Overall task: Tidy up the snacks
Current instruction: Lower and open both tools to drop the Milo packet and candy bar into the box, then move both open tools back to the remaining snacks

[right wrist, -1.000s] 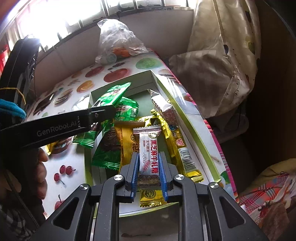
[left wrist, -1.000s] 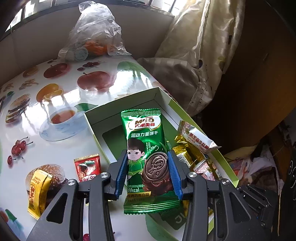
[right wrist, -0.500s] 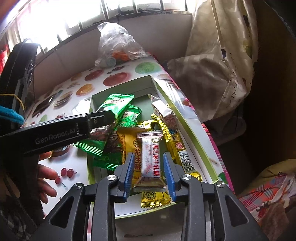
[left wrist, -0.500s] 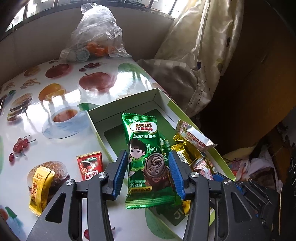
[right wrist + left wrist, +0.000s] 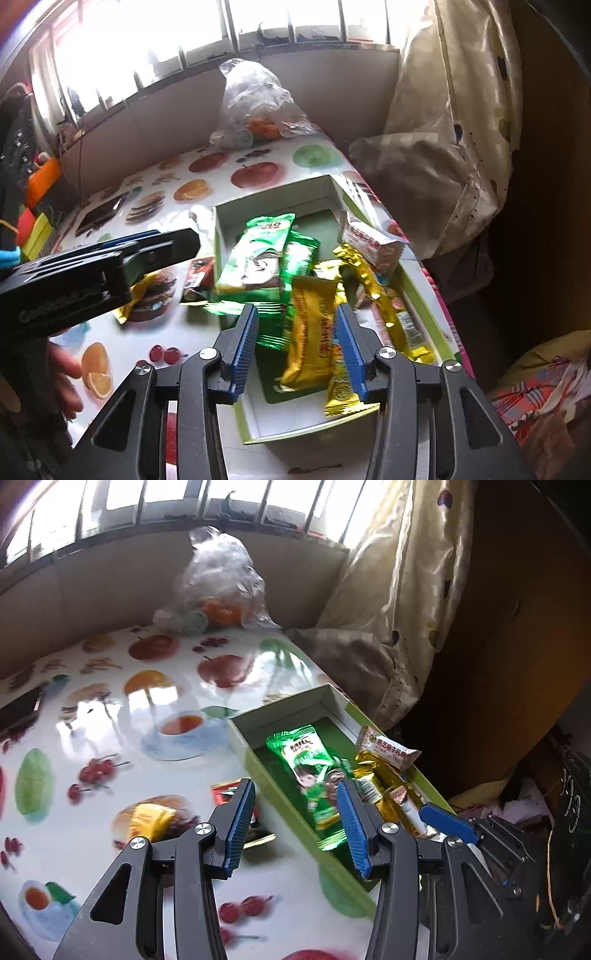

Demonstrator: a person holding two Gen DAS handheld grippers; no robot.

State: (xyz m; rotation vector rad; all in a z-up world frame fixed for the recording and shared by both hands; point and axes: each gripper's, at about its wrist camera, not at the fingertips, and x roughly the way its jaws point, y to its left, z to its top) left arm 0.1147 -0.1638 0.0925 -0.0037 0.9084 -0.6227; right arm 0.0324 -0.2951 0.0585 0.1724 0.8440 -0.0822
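Observation:
An open green-and-white box (image 5: pixel 280 716) (image 5: pixel 273 201) sits on the fruit-print table and holds several snack packets. The green Milo packet (image 5: pixel 308 771) (image 5: pixel 258 254) lies inside it, free of any grip. My left gripper (image 5: pixel 295 827) (image 5: pixel 173 243) hangs open over the box's left rim, nothing between its pads. The jaws of my right gripper (image 5: pixel 295 350) are opening above yellow packets (image 5: pixel 314 339) in the box, pressing on nothing. A white nougat bar (image 5: pixel 388 747) (image 5: pixel 369 240) leans on the right wall. Left of the box, a red packet (image 5: pixel 225 790) and a yellow packet (image 5: pixel 149 821) lie on the table.
A clear plastic bag (image 5: pixel 218 587) (image 5: pixel 255 107) of items stands at the table's far edge. A dark phone (image 5: pixel 99 214) lies at the far left. A curtain (image 5: pixel 399 590) hangs right of the table. A person's hand (image 5: pixel 62 369) holds the left gripper.
The left gripper let go of the Milo packet, which dropped into the box, then pulled back and up. The right gripper opened off the white nougat bar and lifted.

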